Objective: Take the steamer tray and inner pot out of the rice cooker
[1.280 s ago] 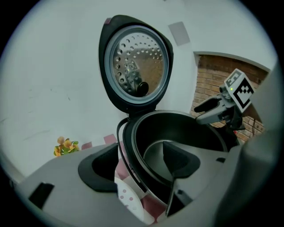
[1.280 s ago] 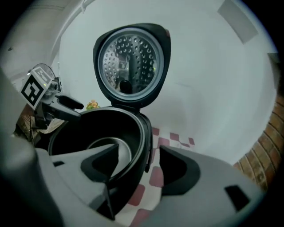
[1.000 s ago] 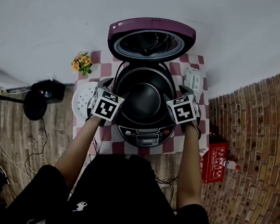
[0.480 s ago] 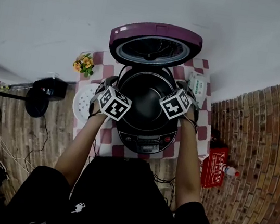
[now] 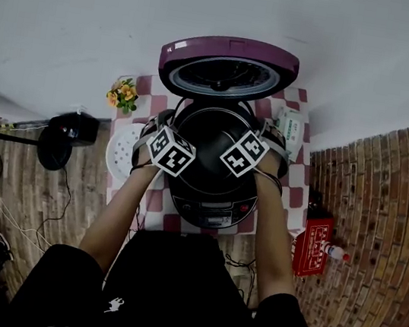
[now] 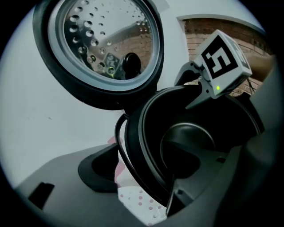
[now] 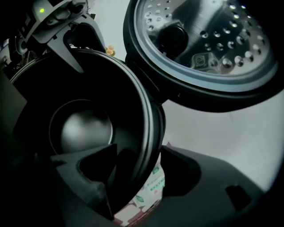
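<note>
On the check-clothed table (image 5: pixel 154 199) stands the cooker (image 5: pixel 210 202); its lid (image 5: pixel 229 56) is raised upright behind it, shiny perforated inner plate (image 6: pixel 102 40) facing the grippers. The pot (image 5: pixel 211 133) sits in the cooker, its dark bottom in plain sight. The tray (image 5: pixel 119 151), white and perforated, lies flat on the table just left of the cooker, outside it.

The left gripper (image 6: pixel 142 181) is at the pot's left rim, pointing steeply down; jaws wide apart, one outside the rim, one inside the pot; the rim runs between them. The outer jaw stands clear of the rim, with cloth and a part of the tray showing in the gap; the inner jaw is close to the pot wall, contact not determinable; nothing gripped.

The right gripper (image 7: pixel 140 170) is at the right rim, mirrored; its jaws have just been opening and stand at full width; the rim passes between them with a gap on either side; nothing gripped. A printed packet (image 7: pixel 151 186) shows through the outer gap; in the head view it lies on the table just right of the cooker.

Head view: both marker cubes lean in over the pot's mouth, near each other but apart; each gripper shows in the other's view across the pot. Flowers (image 5: pixel 121 92) stand at the table's back left corner.
</note>
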### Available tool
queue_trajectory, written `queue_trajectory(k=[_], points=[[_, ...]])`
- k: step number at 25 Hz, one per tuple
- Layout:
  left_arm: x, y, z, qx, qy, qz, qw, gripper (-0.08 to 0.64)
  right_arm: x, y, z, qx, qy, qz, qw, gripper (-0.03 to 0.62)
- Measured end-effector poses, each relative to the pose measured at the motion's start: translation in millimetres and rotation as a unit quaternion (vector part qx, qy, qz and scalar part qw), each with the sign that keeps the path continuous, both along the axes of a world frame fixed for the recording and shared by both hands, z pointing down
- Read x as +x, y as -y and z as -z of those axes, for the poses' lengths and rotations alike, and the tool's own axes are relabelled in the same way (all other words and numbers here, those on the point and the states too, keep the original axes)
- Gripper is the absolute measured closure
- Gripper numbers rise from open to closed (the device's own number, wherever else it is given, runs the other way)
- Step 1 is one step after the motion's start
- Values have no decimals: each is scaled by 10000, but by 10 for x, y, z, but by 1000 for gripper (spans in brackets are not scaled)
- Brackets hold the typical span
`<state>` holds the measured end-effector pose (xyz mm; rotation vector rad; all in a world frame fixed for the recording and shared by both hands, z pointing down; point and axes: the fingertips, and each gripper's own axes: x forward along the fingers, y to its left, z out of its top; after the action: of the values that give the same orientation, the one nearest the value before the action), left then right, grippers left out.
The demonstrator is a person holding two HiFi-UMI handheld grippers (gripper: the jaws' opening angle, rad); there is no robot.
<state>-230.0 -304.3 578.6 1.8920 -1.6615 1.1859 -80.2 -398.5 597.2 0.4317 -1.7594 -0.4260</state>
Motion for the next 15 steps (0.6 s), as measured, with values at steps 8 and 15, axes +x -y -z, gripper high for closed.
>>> queue_trajectory(k=[8, 15], points=[[-12, 5, 24, 17, 136, 33, 9999, 270, 30, 38, 55, -316, 447, -305, 9980, 296], [12, -13, 108, 109, 303, -27, 9995, 329, 42, 46, 249, -102, 726, -410, 9965, 304]])
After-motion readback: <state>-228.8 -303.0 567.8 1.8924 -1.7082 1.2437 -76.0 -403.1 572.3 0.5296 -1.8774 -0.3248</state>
